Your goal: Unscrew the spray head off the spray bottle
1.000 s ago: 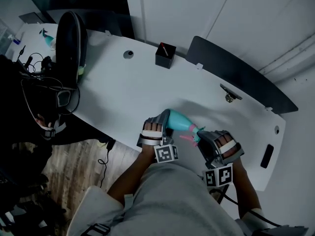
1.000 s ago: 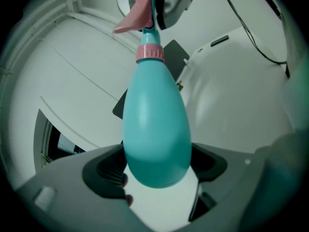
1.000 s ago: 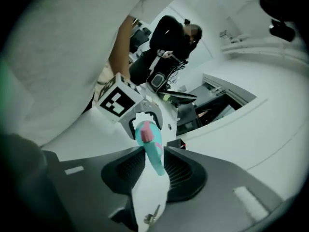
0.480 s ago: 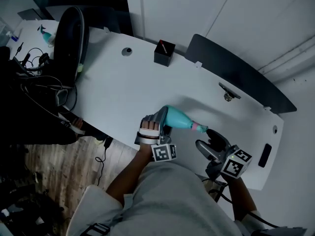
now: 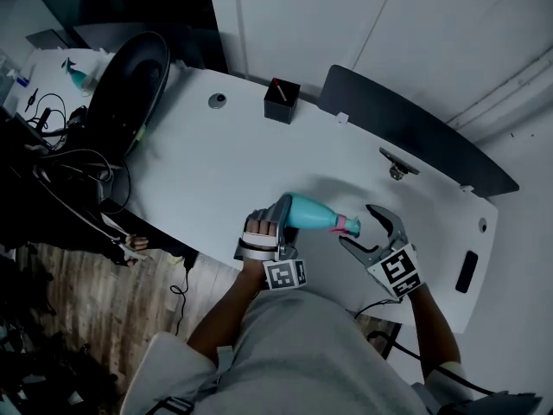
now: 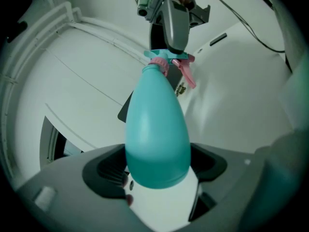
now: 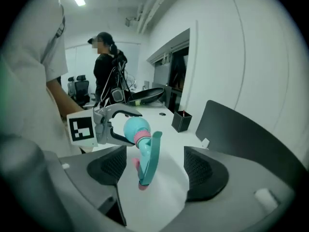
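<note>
A teal spray bottle [image 5: 307, 212] with a pink collar lies level in the air over the white table [image 5: 207, 158]. My left gripper [image 5: 278, 217] is shut on its fat base, which fills the left gripper view [image 6: 157, 134]. The teal and pink spray head [image 5: 346, 225] points toward my right gripper [image 5: 357, 226]. That gripper's jaws have just been opening and now stand wide. In the right gripper view the spray head [image 7: 147, 158] hangs between the two pads, touching neither. The left gripper view shows the right gripper [image 6: 174, 13] just past the spray head [image 6: 169, 64].
A black pen box [image 5: 282, 100] stands at the table's far edge, beside a dark panel [image 5: 415, 132]. A black chair back [image 5: 130, 85] and cables lie at the left. A small black slab [image 5: 467, 271] rests at the right end. A person [image 7: 106, 66] stands beyond the table.
My right gripper let go of the spray head, drew back toward the lower right with its jaws open, then came back up around the head. The left gripper kept hold of the bottle.
</note>
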`<state>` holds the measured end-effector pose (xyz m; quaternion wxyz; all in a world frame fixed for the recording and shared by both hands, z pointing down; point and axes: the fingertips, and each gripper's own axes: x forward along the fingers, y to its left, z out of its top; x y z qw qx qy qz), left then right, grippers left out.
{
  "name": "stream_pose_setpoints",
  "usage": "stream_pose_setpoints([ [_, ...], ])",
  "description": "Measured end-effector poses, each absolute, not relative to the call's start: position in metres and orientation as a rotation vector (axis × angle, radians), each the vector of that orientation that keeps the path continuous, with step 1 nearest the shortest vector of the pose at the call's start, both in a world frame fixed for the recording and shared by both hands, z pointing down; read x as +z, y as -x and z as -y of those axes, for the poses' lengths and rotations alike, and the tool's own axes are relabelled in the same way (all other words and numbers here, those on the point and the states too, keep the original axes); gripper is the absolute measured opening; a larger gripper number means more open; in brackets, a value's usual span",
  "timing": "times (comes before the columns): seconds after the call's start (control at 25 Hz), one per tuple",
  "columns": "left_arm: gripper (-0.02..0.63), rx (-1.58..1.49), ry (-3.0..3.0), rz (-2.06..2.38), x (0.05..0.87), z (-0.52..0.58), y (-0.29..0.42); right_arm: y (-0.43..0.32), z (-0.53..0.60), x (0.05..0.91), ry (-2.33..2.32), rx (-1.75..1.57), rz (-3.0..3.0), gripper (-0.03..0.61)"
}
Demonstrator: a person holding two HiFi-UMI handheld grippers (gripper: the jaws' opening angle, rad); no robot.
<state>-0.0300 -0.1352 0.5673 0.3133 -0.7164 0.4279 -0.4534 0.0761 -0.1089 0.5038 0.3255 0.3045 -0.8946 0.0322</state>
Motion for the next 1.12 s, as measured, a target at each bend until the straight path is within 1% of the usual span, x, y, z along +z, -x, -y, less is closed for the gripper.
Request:
stream_pose_setpoints([
  [0.04,0.397,-1.195,1.887,-1.123,0.567,0.135,0.029,-0.075,0.109,0.506,-0.764,0.047,2.326,0.373],
  [0.08,0.397,-1.195,1.884,-1.12,0.567,0.135,0.029,-0.073,0.108,0.508,-0.735,0.02,2.312,0.346],
  [0.16,0.397,-1.198,1.881,-1.123,0.566,0.135,0.029,-0.07,0.105,0.51,-0.703,-0.014,2.297,0.251],
  [0.24,0.397,-1.206,1.881,-1.13,0.567,0.135,0.031,-0.068,0.102,0.512,-0.682,-0.075,2.274,0.115],
  [0.28,0.397,-1.211,1.88,-1.13,0.568,0.135,0.032,-0.066,0.1,0.513,-0.664,-0.117,2.258,0.103],
  [0.4,0.397,-1.228,1.89,-1.133,0.573,0.135,0.035,-0.06,0.092,0.511,-0.595,-0.247,2.209,0.087],
  [0.68,0.397,-1.184,1.958,-1.2,0.571,0.134,0.042,-0.05,0.073,0.491,-0.513,-0.462,2.173,0.086],
  [1.12,0.396,-1.069,2.101,-1.316,0.559,0.137,0.07,-0.059,0.064,0.454,-0.654,-0.459,2.233,0.086],
])
